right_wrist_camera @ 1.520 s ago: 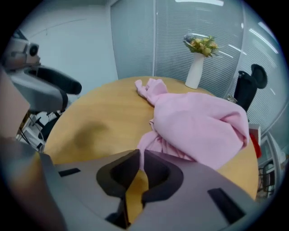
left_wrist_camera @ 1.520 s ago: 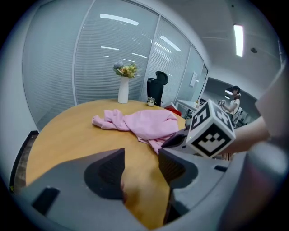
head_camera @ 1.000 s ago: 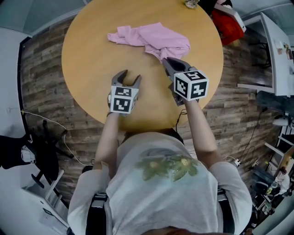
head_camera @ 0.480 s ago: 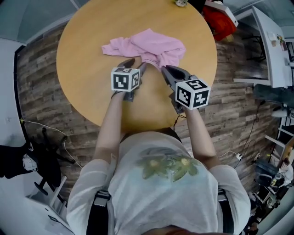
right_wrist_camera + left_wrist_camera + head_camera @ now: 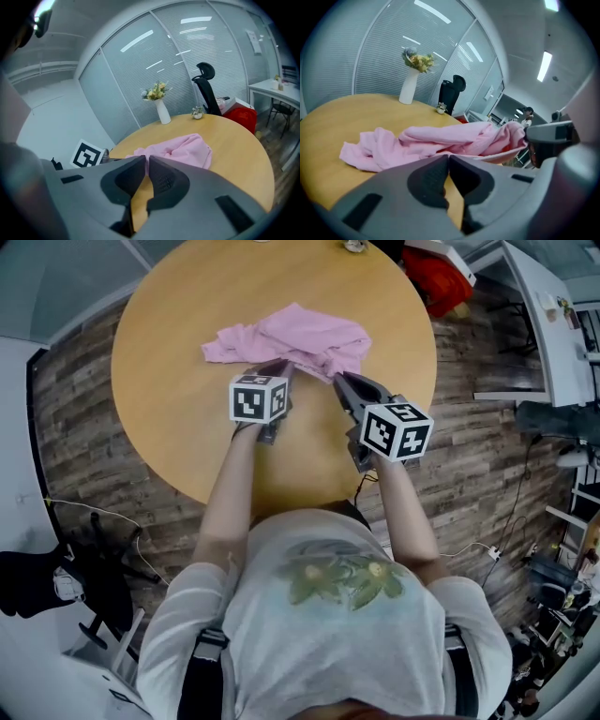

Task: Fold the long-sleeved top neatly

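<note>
Round wooden table point(image 5: 169, 381), pale top, standing on a plank-patterned floor point(image 5: 75, 399); a person in a light printed T-shirt point(image 5: 337, 615) stands at its near edge with both arms reaching over it. Long-sleeved top point(image 5: 300, 334), pink, one item: crumpled in a loose heap a little beyond the table's middle, one sleeve trailing toward the left edge, no fold laid in it yet. Office chair point(image 5: 451, 93), black, beyond the far edge. Left gripper point(image 5: 277, 367), grey, marker cube on top: pointed away and downward, its tips at the near hem of the top; its jaws have just been closing and now meet tip to tip, though whether they nip any cloth cannot be told. Right gripper point(image 5: 339, 381), same pattern: just beside the left one, its tips at the near right end of the heap, jaws drawn together to a thin slit, with pink cloth showing right behind them and no pinch that can be confirmed. White vase point(image 5: 408, 86) with flowers, upright near the far edge. Small ornament point(image 5: 198, 112), near the vase, at the same edge.
</note>
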{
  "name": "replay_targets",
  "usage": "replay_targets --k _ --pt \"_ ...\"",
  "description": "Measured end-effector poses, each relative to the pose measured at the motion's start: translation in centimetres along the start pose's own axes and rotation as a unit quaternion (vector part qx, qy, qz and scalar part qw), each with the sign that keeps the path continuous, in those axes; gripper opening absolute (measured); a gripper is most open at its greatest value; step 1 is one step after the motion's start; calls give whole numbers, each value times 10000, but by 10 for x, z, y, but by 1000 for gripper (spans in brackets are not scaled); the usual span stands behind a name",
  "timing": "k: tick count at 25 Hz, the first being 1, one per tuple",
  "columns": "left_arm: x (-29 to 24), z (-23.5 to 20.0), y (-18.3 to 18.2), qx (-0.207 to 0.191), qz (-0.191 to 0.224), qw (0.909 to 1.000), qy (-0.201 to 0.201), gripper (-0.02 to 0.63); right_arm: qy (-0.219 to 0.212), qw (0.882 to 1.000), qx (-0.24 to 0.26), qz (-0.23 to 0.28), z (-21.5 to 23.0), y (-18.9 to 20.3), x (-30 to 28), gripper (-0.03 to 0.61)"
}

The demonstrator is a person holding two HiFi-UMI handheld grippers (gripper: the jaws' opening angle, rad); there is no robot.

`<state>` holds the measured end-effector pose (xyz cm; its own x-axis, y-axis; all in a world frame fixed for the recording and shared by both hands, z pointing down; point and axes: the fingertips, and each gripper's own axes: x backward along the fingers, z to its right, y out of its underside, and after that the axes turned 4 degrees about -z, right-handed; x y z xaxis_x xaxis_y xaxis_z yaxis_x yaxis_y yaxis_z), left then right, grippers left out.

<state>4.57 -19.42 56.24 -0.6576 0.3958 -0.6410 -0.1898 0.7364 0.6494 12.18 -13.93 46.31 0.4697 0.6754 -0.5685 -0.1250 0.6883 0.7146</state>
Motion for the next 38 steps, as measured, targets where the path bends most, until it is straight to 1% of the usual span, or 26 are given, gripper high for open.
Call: replay_targets --k 2,4,7,10,13,16,20,22,24,26,28,30,32,35,38 --pt "11 -1 -15 -110 169 9998 -64 15 100 9994 -198 278 5 -11 3 38" --pt "23 -2 -33 -317 339 9988 -156 14 136 9977 -327 586 6 -28 5 38" --pt "46 -2 -66 -639 631 9955 -287 14 158 9943 -320 1003 3 -58 10 37" --pt "73 -1 -104 -915 976 9900 -441 11 99 9899 -398 1356 -1 -90 16 37" --pt "103 9 -141 -1204 1330 9821 -574 9 -43 9845 -535 1670 -7 -119 27 38" --pt "139 22 -166 -1441 1688 9726 -689 9 -196 9788 -460 1988 -25 -144 44 38" --pt "197 48 -182 -1673 2232 9571 -783 9 -385 9691 -193 2427 -59 -166 77 38" --pt "222 63 -178 -1772 2396 9512 -806 9 -440 9656 40 2563 -73 -167 95 38" --pt "235 75 -157 -1850 2369 9503 -817 9 -409 9662 331 2525 -81 -149 108 38" --pt "235 81 -116 -1827 2146 9561 -805 9 -275 9725 550 2247 -81 -107 110 38" --pt "224 80 -61 -1693 1753 9668 -770 9 -49 9824 654 1751 -74 -48 101 38" --pt "205 77 1 -1472 1228 9790 -699 9 199 9915 639 1119 -62 19 87 38" --pt "184 76 62 -1314 669 9870 -638 9 379 9965 546 506 -46 83 75 38" --pt "157 78 136 -1297 -11 9899 -581 9 545 9970 489 -234 -27 157 64 39" --pt "138 76 184 -1328 -354 9888 -577 9 521 9942 512 -790 -20 206 57 38"
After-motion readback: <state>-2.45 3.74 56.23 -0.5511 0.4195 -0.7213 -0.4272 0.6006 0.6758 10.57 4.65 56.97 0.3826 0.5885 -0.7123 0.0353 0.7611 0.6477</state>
